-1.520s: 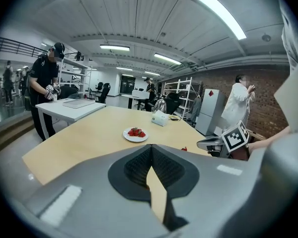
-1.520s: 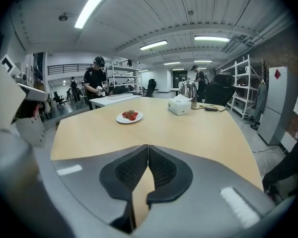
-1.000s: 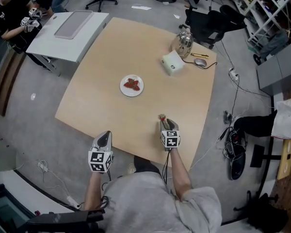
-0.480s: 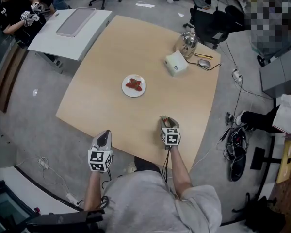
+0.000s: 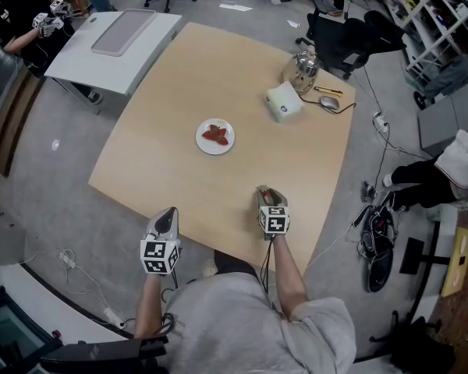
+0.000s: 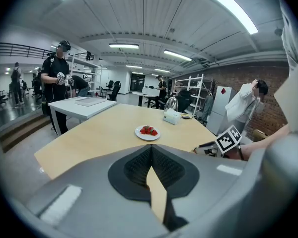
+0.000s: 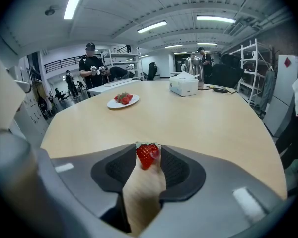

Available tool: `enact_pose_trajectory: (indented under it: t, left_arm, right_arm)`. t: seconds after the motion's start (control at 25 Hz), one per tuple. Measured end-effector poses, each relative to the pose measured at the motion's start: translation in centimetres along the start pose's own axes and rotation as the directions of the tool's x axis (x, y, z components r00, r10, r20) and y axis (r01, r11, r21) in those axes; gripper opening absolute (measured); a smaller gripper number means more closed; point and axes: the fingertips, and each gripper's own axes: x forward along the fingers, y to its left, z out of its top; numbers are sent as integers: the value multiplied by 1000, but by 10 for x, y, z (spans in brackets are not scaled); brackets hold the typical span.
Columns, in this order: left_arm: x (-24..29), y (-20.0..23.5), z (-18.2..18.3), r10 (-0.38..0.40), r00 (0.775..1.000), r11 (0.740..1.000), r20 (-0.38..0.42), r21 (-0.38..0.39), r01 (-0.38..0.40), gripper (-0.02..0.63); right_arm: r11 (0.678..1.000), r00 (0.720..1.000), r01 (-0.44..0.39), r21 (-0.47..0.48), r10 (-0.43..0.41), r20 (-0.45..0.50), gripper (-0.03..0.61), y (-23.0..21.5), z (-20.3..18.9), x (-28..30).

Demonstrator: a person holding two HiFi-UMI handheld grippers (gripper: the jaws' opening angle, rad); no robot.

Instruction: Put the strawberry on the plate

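Observation:
A white plate (image 5: 218, 150) with several strawberries (image 5: 214, 135) lies mid-table. My right gripper (image 5: 263, 191) hovers over the table's near edge. One red strawberry (image 7: 147, 154) sits between its jaw tips, touching both pads, and the jaws are closing on it. In the right gripper view the plate (image 7: 113, 104) lies far ahead to the left. My left gripper (image 5: 168, 212) hangs just off the table's near edge, jaws shut and empty. From the left gripper view the plate (image 6: 148, 136) lies straight ahead.
A white tissue box (image 5: 283, 102), a metal kettle (image 5: 299, 68) and a computer mouse (image 5: 327, 100) stand at the far right of the table. A grey side table (image 5: 113, 45) stands far left, with people beside it. Cables and a person's legs lie right of the table.
Both grippers stay near the table's front edge, the right one still with the strawberry. The head view has shifted slightly.

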Motion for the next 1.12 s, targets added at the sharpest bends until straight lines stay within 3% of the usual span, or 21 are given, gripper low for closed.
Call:
enact_pose_trajectory:
  t: [0.56,1.12]
  left_arm:
    - [-10,-4,-13,31,999,999,8,-39,-30,18]
    - [-32,21,-16,125,992,989,30,-87,-122,18]
  right_arm:
    - [993,992,-90,-80,96,83,160,31,50,-3]
    - [949,964,-224,-223,249,93,160,105,102,38]
